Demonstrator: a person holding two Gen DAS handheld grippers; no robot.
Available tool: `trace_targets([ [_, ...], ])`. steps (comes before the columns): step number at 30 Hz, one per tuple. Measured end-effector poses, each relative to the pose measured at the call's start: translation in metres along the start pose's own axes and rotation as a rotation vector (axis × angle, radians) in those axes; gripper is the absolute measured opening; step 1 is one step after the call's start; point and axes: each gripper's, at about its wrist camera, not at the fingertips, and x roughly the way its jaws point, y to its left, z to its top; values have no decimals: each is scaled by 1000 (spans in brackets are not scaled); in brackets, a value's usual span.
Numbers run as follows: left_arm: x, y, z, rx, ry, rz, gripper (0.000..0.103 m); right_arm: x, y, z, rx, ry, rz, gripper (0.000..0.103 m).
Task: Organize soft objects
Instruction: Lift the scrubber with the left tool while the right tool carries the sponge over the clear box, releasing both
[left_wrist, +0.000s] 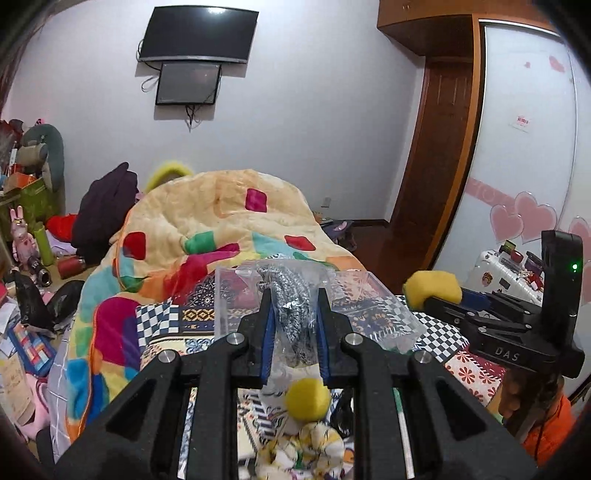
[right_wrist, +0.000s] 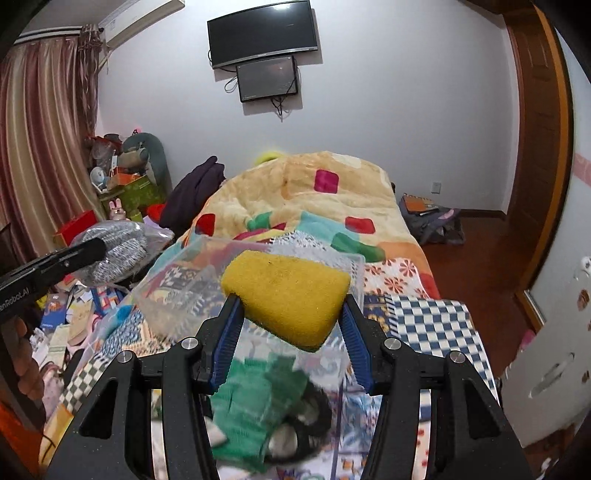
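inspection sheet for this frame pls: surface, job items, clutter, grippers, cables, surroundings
Surface: bed with patchwork sheet, heaped blanket behind.
Job's things: yellow sponge; bagged grey scrubber; clear plastic box; green cloth; yellow ball.
Clutter: floor pile on the left of the bed.
Grippers: left gripper shut on the scrubber; right gripper shut on the sponge.
Cables: loose wires under the wall screens.
Surroundings: curtain, wardrobe, wooden door.

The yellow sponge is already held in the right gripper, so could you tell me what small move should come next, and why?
Probably ease the right gripper forward and lower the yellow sponge into the clear plastic bin. The sponge is clamped between both pads, and the bin sits open on the bed just ahead. The left gripper holds the bagged steel scourer clear of it.
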Motion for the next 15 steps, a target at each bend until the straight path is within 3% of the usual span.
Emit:
trace_targets([
  [7,45,6,2,8,82,7,19,18,-2,6,0,32,8,49],
  [15,93,5,-10,11,193,13,19,53,-4,0,0,128,6,50],
])
